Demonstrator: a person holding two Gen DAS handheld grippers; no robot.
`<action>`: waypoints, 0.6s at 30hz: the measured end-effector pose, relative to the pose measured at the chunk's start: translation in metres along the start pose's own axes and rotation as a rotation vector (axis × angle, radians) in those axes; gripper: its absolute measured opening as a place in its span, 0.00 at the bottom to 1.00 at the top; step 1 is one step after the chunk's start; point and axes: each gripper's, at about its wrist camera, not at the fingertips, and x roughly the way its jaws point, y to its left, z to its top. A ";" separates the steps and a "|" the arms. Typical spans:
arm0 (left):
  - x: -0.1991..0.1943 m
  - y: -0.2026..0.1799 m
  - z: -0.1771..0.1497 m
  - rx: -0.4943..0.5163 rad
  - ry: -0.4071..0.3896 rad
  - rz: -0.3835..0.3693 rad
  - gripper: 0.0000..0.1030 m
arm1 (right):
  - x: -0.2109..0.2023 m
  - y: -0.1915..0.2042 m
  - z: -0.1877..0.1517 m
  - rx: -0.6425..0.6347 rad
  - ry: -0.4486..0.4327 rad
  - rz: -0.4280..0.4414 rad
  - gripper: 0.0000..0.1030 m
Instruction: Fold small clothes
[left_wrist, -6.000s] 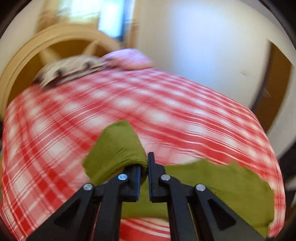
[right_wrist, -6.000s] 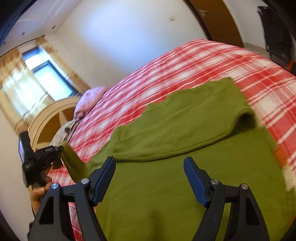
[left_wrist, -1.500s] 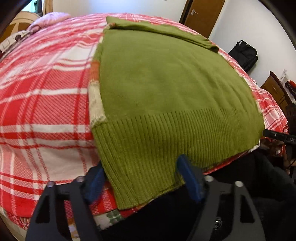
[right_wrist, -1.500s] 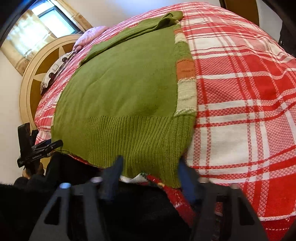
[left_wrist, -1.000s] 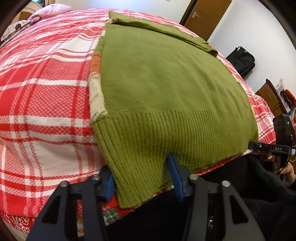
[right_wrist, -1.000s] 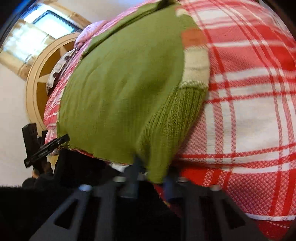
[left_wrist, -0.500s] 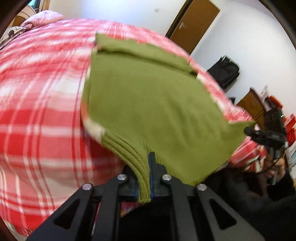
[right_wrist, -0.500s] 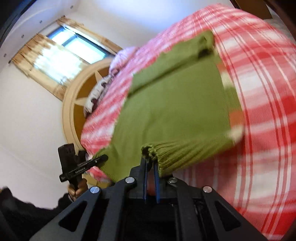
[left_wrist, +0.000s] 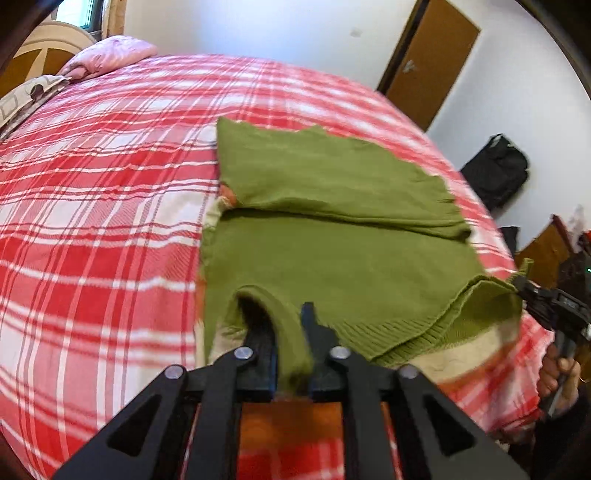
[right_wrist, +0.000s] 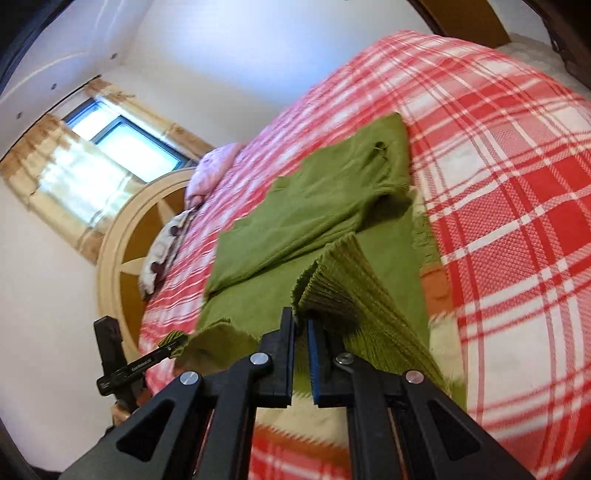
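Observation:
A green knit sweater (left_wrist: 332, 236) lies on a red and white plaid bed (left_wrist: 92, 221), its sleeves folded across its upper part. My left gripper (left_wrist: 291, 332) is shut on the ribbed hem at the sweater's near left corner and holds it lifted above the bed. My right gripper (right_wrist: 301, 325) is shut on the ribbed hem (right_wrist: 354, 291) at the near right corner, also lifted. The hem hangs between the two grippers. The right gripper shows in the left wrist view (left_wrist: 554, 302); the left gripper shows in the right wrist view (right_wrist: 136, 365).
Pink pillow (left_wrist: 107, 55) and a patterned pillow (right_wrist: 166, 251) lie at the wooden headboard (right_wrist: 122, 243). A brown door (left_wrist: 428, 62), a black bag (left_wrist: 495, 170) and a window (right_wrist: 122, 147) are around the bed. A cream and orange striped underside of the sweater shows (left_wrist: 469, 358).
Both grippers have carried the pinched hem up and forward over the sweater's body. The lower part now doubles over toward the folded sleeves.

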 end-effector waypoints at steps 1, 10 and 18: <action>0.003 0.001 0.002 -0.002 0.011 0.007 0.17 | 0.004 -0.004 0.001 0.019 0.016 -0.003 0.11; -0.024 0.031 0.011 0.056 -0.059 0.040 0.78 | -0.024 -0.009 0.007 0.083 -0.015 0.156 0.66; -0.022 0.006 0.009 0.343 -0.141 0.069 0.78 | -0.049 0.018 -0.001 -0.213 -0.086 -0.179 0.66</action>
